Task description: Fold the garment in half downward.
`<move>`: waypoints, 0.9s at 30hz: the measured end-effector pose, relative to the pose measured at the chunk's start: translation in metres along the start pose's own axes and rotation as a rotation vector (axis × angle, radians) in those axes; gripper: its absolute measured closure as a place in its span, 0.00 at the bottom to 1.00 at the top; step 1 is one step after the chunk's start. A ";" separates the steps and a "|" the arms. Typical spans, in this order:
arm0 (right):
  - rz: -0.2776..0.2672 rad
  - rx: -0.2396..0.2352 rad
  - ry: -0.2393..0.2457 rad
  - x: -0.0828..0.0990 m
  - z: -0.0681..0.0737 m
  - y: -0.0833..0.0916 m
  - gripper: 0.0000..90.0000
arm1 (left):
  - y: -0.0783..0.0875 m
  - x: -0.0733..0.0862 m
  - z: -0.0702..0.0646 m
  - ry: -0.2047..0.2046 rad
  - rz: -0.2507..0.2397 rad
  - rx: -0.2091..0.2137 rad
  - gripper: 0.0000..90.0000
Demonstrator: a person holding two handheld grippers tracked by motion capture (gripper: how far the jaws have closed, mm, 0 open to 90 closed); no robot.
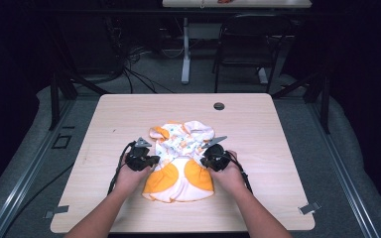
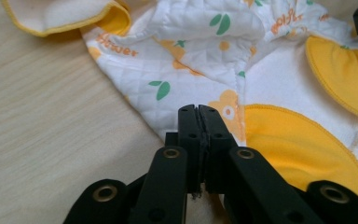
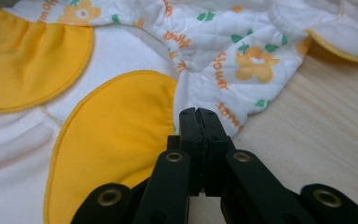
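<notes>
The white quilted baby garment with yellow patches is cut off by both gripper views' edges, and whether the closed jaws pinch its cloth cannot be told.

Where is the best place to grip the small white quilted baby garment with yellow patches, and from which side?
Probably the white quilted baby garment at its two side edges by the waist, each gripper coming in level from its own side: there the fabric lies flat and thin on the wooden table.

The garment is soft quilted white cloth with smooth matt yellow patches and stitched edging, the table is pale matt wood-grain laminate, and the left gripper is black semi-matt plastic with metal rivets.
</notes>
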State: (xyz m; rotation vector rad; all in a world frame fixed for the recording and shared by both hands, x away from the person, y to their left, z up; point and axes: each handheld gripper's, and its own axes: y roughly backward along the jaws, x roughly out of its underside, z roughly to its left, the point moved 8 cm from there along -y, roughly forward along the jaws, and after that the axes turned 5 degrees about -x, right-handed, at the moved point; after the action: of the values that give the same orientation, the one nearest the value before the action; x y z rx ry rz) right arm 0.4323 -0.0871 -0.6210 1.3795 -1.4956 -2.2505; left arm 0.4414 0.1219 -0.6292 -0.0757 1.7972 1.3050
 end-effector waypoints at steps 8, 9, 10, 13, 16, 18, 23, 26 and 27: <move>0.056 -0.011 0.033 0.004 0.001 -0.007 1.00 | -0.001 0.004 -0.003 -0.049 0.021 0.016 1.00; 0.055 -0.014 0.037 0.005 0.001 -0.007 1.00 | 0.000 0.006 -0.004 -0.061 0.022 0.011 1.00; 0.063 -0.024 0.041 0.007 0.002 -0.006 1.00 | 0.001 0.007 -0.005 -0.070 0.024 0.011 1.00; 0.068 -0.033 0.056 0.012 0.008 -0.002 1.00 | 0.005 0.011 -0.010 -0.091 0.035 0.017 1.00; 0.075 -0.047 0.079 0.018 0.014 0.002 1.00 | 0.010 0.016 -0.016 -0.100 0.043 0.029 1.00; 0.081 -0.054 0.085 0.023 0.018 0.005 1.00 | 0.014 0.021 -0.020 -0.108 0.046 0.039 1.00; 0.097 -0.071 0.097 0.031 0.029 0.011 1.00 | 0.022 0.031 -0.029 -0.120 0.047 0.058 1.00; 0.094 -0.085 0.115 0.037 0.037 0.014 1.00 | 0.025 0.036 -0.033 -0.114 0.034 0.069 1.00; 0.094 -0.090 0.116 0.038 0.038 0.015 1.00 | 0.027 0.038 -0.033 -0.114 0.037 0.076 1.00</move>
State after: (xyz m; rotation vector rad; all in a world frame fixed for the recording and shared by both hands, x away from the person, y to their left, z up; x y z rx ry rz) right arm 0.3767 -0.0886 -0.6292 1.3591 -1.3757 -2.1161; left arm 0.3843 0.1233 -0.6330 0.0735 1.7559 1.2404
